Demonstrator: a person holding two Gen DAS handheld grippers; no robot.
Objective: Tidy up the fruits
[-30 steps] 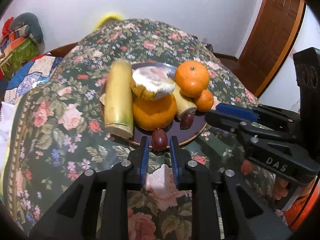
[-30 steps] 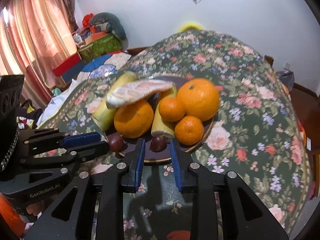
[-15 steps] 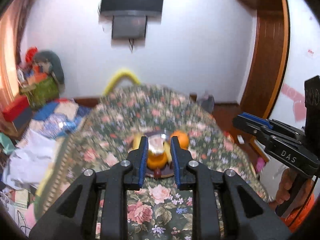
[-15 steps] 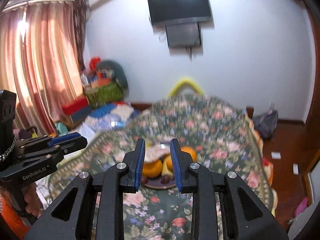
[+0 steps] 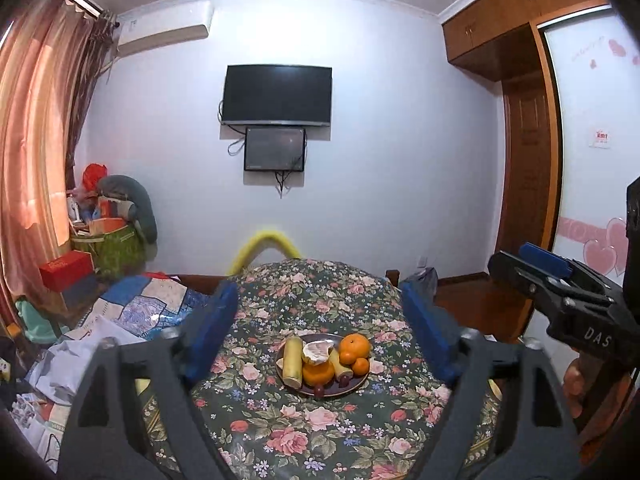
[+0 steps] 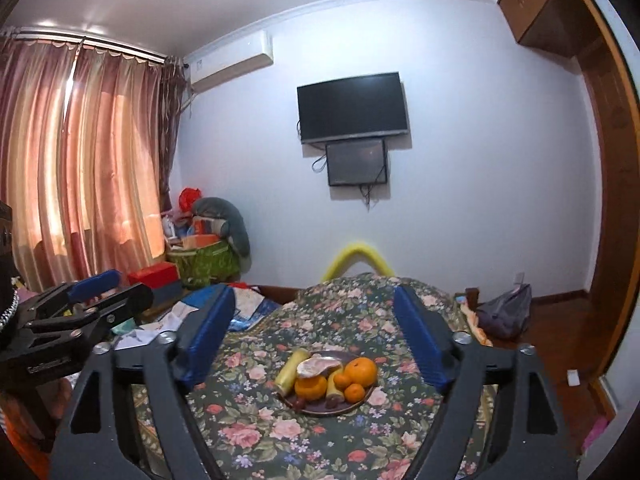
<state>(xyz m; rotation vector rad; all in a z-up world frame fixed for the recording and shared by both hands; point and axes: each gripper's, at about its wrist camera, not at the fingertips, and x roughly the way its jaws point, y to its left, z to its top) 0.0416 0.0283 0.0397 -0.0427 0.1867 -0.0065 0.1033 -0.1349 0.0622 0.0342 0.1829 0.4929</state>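
On the flowered bed, your plate [image 5: 352, 387] of fruit sits finished, well ahead of both grippers.

Your left gripper [image 5: 316, 332] and right gripper [image 6: 310, 338] each hold their jaws wide, having just been opening, with nothing between the pads; the plate only shows through the gaps from far off. Every piece rests on that one plate: the big orange [image 5: 354, 346] and two small ones [image 5: 361, 365] to the right, another orange [image 5: 318, 374] at the middle, long yellow pieces [image 5: 292, 361] beside it, a pale peeled piece [image 5: 317, 352] on top, and dark little fruits [image 5: 319, 390] at the near rim. You seem to have piled them close so nothing rolls onto the soft cover. Judged from this, the sorting looks done, and you are holding both tools level and clear of the pile.
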